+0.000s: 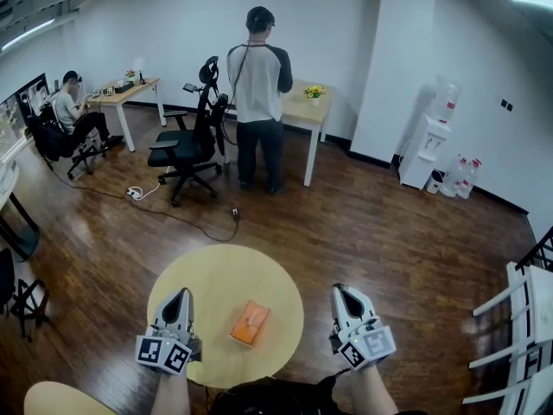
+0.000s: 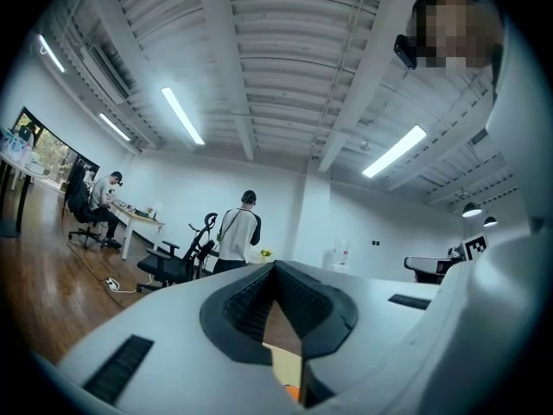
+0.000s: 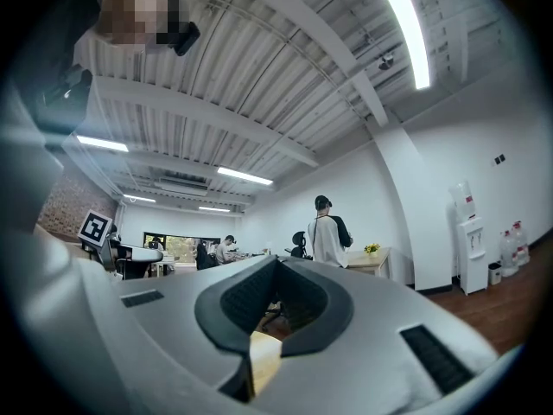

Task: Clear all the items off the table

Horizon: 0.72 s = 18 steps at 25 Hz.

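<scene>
Head view: orange packet [image 1: 250, 322] lies on the round table [image 1: 207, 275], between left gripper [image 1: 181, 294] and right gripper [image 1: 344, 290], both pinched closed and empty; left gripper view catches just an orange sliver below its jaws.

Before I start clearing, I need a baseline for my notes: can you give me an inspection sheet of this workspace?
Surface: round pale table on a dark wood floor.
Job's things: one orange pack, lying flat near the table's middle.
Clutter: nothing seen.
Grippers: left gripper over the table's left edge, right gripper just off its right edge; both shut, empty, apart from the pack.
Cables: cable and white power strip on the floor beyond the table.
Surroundings: black office chair, standing person at a desk, seated person at another, water dispenser.
</scene>
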{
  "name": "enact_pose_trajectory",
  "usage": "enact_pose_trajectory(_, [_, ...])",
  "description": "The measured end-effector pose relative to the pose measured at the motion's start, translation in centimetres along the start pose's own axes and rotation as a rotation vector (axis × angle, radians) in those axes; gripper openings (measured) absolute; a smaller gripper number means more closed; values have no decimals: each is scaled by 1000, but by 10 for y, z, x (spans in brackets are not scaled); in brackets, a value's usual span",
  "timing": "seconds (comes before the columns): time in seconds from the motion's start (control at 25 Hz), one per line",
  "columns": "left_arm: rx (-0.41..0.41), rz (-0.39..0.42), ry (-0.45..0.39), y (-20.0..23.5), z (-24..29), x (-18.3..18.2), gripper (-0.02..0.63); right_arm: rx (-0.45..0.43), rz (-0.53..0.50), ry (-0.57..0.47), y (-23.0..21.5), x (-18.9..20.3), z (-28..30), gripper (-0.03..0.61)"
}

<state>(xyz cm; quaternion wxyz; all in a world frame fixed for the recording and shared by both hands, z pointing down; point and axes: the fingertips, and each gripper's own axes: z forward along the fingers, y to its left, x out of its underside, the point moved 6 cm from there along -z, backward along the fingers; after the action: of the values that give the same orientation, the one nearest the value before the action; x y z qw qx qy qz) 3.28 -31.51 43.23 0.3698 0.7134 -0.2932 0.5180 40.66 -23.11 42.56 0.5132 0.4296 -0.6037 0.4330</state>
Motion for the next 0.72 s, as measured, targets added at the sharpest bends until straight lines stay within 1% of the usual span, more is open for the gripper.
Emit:
enact_pose_trajectory(0.16, [-42,27,-5,3,-15,-5,1,-43,20,22,4,11,13,5])
enact_pose_trajectory(0.4, [-201,61,-7,18,-60,-6,1,-195,69,62,21,36,49,5])
enact_pose_trajectory(0.48, [-254,76,-14,21,-87,-11,1,-246,78,72,38,41,56,5])
enact_pose_trajectory(0.56, [-345,99,-25,24,-129,-23,1,-329,98,94,67,50,66,5])
enact_pose_trajectory(0.72, [-628,167,-43,21,-221,-41,1,-597,165,150,135,83,109,5])
